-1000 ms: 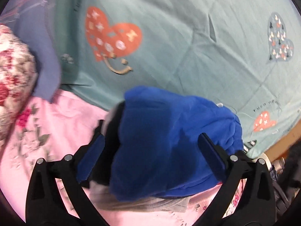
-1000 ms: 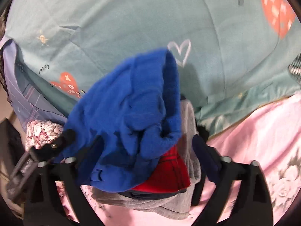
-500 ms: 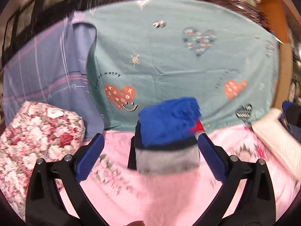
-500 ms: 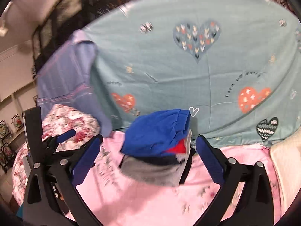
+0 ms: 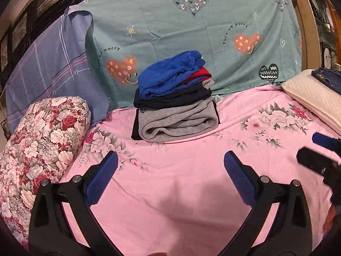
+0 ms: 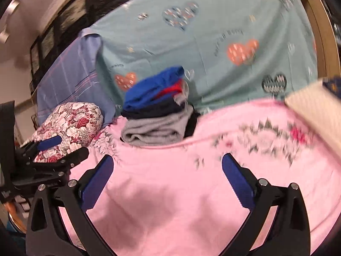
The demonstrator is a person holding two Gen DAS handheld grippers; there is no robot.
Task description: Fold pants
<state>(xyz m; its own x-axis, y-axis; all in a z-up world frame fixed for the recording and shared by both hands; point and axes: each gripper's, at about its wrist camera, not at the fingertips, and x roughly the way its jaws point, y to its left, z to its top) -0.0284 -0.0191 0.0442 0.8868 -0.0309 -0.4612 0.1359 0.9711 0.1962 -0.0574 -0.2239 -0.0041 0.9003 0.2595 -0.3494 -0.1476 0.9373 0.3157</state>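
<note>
Seemingly between garments: left gripper (image 5: pixel 170 181) and right gripper (image 6: pixel 167 180) hover with jaws wide apart and empty, while folded blue pants (image 5: pixel 170 75) top the stack (image 5: pixel 174 115) at the bed's (image 5: pixel 191 170) far edge. Next needs another unfolded pair.

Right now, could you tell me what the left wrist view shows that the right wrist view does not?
Only the left wrist view shows the right tool from outside, at its right edge, and the print "Turn off worry" on the teal sheet sharply. Only the right wrist view shows the left tool from outside, in front of the floral bolster. Both show the stack of folded pants on the pink sheet, blue pair on top, grey near the bottom, and both tools open and empty.
</note>
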